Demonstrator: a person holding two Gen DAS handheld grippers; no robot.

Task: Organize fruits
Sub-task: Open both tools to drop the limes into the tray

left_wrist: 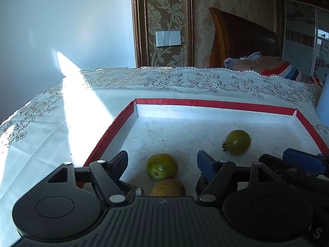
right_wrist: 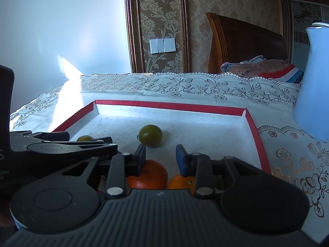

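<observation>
You are releasing: the left gripper (left_wrist: 162,160) is standing open around a green fruit (left_wrist: 162,166) resting in the tray (left_wrist: 205,103), the right gripper (right_wrist: 160,154) is closed empty, oranges (right_wrist: 148,175) at its six o'clock needing pickup next.

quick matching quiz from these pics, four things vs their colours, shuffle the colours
Things:
1. tray rim
2. jug
3. fruit with the stalk
4. headboard

Colours:
a. green
b. brown
c. red
d. pale blue

Pairs: 1-c, 2-d, 3-a, 4-b
</observation>
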